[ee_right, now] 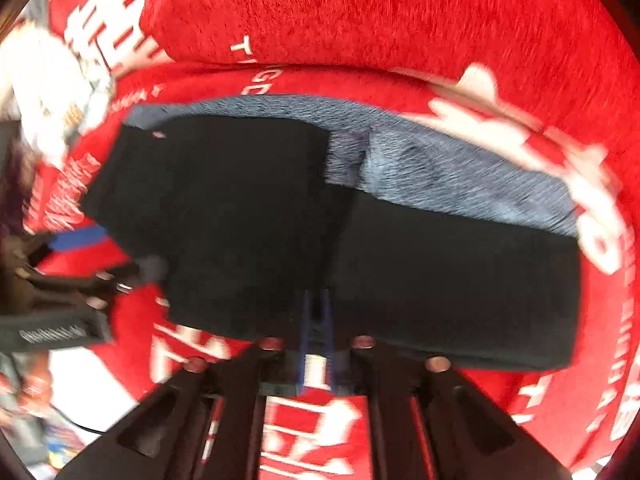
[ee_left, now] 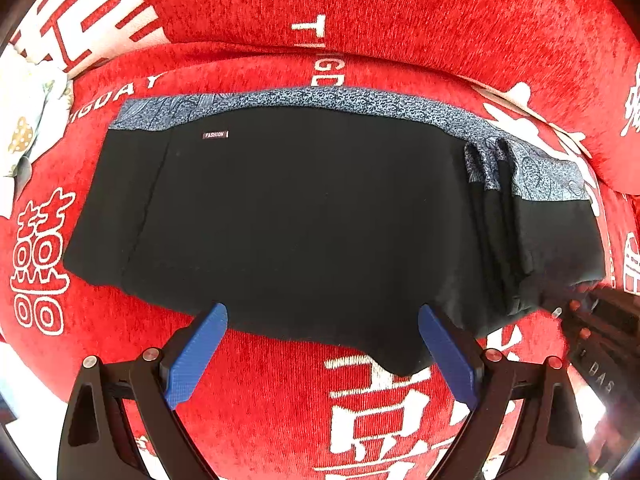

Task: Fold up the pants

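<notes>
Black fabric pants with grey patterned waistband (ee_left: 304, 216) on a red cushion (ee_left: 260, 408); left tool (ee_left: 322, 320) wide, right tool (ee_right: 316, 312) closed, seemingly pinching the hem; fold evenly.

We see a red plush seat cover (ee_left: 280, 412) printed with large white Chinese characters and Latin letters, spread under everything. Behind it rises a plump red cushion of the same fabric (ee_left: 400, 8), and at the far left lies a white floral-patterned cloth (ee_left: 28, 120). Bright, even light fills the scene.
</notes>
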Motion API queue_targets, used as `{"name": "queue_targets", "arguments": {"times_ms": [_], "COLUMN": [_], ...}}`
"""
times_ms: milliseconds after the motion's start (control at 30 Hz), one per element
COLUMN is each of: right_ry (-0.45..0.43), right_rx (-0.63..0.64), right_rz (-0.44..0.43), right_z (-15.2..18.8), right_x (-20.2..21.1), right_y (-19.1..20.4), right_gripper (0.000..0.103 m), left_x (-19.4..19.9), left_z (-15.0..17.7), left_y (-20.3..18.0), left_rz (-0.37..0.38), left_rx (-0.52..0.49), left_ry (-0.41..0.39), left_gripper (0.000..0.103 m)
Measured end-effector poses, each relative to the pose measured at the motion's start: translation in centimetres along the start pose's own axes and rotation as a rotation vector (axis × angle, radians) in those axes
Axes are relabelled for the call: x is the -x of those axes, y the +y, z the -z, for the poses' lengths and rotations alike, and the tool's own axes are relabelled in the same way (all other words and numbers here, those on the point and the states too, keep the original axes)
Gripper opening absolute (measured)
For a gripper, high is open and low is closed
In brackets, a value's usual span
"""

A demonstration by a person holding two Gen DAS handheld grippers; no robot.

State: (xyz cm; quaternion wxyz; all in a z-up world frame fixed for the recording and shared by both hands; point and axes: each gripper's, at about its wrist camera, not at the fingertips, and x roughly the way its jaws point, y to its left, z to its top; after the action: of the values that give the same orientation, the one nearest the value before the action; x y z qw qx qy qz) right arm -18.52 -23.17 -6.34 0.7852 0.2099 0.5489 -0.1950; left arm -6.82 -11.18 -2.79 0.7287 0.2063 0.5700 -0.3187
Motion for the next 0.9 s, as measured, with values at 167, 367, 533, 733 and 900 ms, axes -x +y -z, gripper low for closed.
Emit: {"name": "queue_targets", "arguments": {"times_ms": [167,367,533,733,900], "right_ry": [-0.021,-0.106,-0.126,-0.102,-0.122], "right_rx": [-0.064,-0.276,-0.397,-0.499,-0.541], "right_rz": [-0.097,-0.156,-0.154,-0.243,-0.288], "right_z": [0.6,1.8,1.7,2.5,3.1], "right_x": [-0.5,3.8,4.4,1.8,1.7], "right_y": [1.1,-5.0,-11.1,-14.2,-14.8], "right_gripper": [0.001,0.028,0.054,0.053,0.053], "left_x": [0.7,1.3,-0.9,-2.8,-2.7], "left_z": [-0.9,-3.1,-4.7,-5.3,-5.0], "left_y": [-0.8,-5.2,-9.5,-11.2,-13.2], "left_rz": [0.035,0.245,0.456,0.546,0.555], "left_rx": [0.008,-0.094,-0.137,-0.128,-0.198], "left_ry": [-0.013,-0.038,0.015,0.074,0.088], "left_gripper": [0.097,0.097,0.097,0.077,0.077]}}
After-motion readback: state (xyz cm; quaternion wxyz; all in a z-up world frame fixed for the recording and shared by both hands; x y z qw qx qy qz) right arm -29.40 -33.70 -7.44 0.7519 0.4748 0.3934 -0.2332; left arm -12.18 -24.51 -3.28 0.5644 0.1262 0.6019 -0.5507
